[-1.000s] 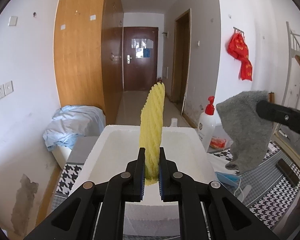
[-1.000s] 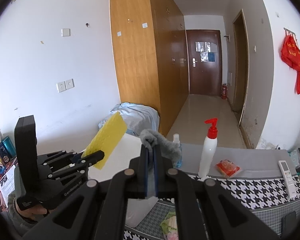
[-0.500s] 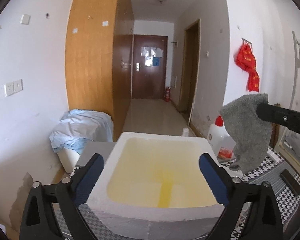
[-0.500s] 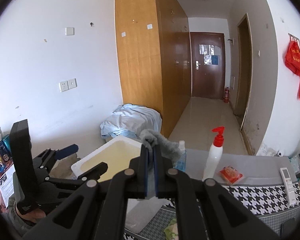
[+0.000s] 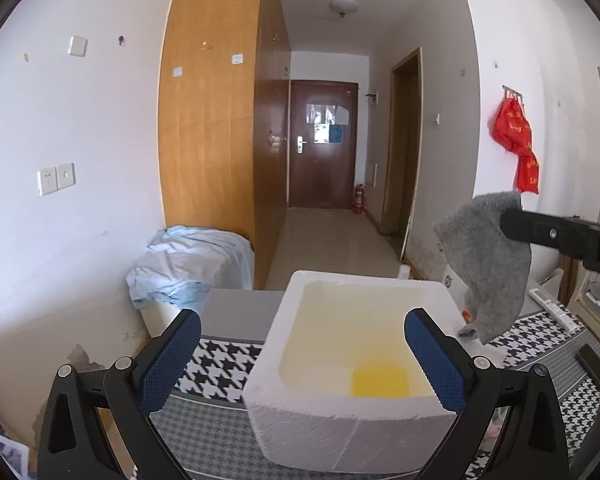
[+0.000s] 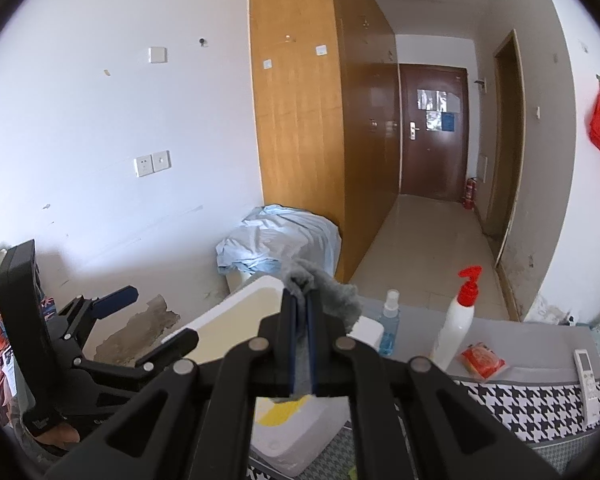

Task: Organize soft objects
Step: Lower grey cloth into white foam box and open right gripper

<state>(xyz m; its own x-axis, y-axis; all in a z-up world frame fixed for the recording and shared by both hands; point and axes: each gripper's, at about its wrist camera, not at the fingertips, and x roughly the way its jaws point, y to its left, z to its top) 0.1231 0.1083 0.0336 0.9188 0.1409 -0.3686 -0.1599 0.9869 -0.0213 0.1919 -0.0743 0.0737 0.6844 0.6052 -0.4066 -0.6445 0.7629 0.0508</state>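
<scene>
A: Where are the soft things?

B: A yellow sponge (image 5: 380,381) lies inside the white foam box (image 5: 352,424) on the worktop (image 5: 224,356); the left hand-held gripper (image 5: 302,354) gapes wide above it.

A: And the right?

B: The right hand-held gripper (image 6: 302,350) pinches a grey cloth (image 5: 486,264) beside the box, likely next in. Its jaws hide most of the sponge.

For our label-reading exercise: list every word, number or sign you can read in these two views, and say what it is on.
No text here reads clearly.
Red hanging cloth with yellow characters: too blurred to read.
Papers on the dark brown door: too small.
Pale lettering on the black left gripper body: unreadable.
Orange snack packet: print blurred.
White remote control: buttons only, no legible marks.
</scene>
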